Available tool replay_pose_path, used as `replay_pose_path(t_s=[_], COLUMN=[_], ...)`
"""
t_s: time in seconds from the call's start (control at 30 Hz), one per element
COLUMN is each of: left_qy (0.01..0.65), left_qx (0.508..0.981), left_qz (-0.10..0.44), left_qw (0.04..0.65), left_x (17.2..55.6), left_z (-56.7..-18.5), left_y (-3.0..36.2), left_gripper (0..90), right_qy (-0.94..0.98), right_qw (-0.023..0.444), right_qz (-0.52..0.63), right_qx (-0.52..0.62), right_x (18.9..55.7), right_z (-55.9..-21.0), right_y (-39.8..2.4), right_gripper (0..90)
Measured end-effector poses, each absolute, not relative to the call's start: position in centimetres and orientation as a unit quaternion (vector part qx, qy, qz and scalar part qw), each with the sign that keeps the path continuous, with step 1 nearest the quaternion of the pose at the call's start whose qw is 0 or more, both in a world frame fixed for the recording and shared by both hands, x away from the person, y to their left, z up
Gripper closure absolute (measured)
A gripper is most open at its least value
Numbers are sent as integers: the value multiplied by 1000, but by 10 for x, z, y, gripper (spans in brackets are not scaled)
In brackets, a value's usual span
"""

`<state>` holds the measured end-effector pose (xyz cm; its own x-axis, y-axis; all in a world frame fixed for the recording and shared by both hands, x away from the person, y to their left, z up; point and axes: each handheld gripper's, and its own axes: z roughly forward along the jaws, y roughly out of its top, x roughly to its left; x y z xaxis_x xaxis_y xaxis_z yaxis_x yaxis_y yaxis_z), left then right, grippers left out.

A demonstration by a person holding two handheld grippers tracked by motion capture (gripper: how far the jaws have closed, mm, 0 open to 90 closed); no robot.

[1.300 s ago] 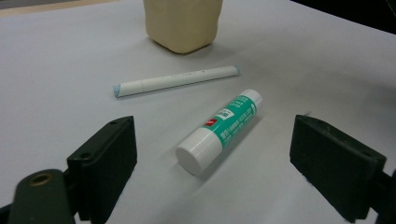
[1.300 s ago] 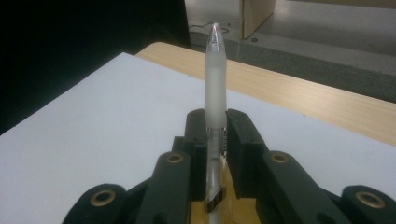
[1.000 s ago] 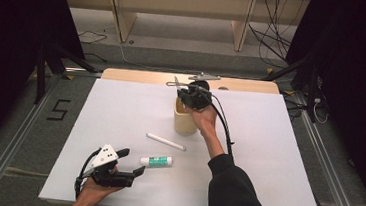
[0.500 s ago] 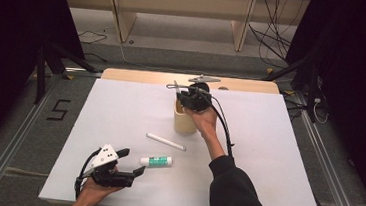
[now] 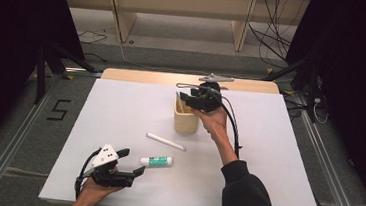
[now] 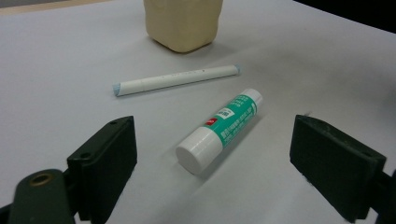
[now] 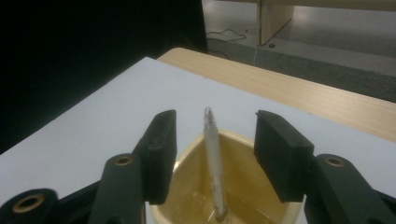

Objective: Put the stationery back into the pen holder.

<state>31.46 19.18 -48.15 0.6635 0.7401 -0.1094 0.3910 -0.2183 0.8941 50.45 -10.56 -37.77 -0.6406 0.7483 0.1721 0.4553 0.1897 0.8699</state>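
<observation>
Right gripper (image 7: 212, 158) hovered over the cream plastic cup (image 5: 186, 117) near the table's far edge. Its jaws had just been opening; a thin grey pen (image 7: 213, 163) stood in the cup between them, touching neither pad. Left gripper (image 6: 212, 168) rested low at the near edge of the white table (image 5: 266, 155), jaws spread wide and holding nothing, a green-and-white glue stick (image 6: 219, 130) lying just ahead. White marker (image 6: 175, 80) lay beyond it.
</observation>
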Motion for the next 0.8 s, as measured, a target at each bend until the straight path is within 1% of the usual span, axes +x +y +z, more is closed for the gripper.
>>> replay_pose_path(t_s=[0.1,0.3,0.63,0.8], left_qy=[371,374,376,372], left_qx=[762,761,764,774], left_qz=[174,176,172,167], left_qw=[502,501,496,484], left_x=[315,316,319,323], left_z=[-482,-482,-477,-471], left_y=[191,192,191,190], left_gripper=[146,146,146,150], right_qy=[759,763,758,760], right_qw=[140,132,123,121], right_qz=[500,506,515,514], right_qx=[393,381,380,379], right_x=[496,475,444,428], right_z=[-376,-377,-391,-399], right_y=[-116,-135,-165,-175], right_gripper=[449,410,385,371])
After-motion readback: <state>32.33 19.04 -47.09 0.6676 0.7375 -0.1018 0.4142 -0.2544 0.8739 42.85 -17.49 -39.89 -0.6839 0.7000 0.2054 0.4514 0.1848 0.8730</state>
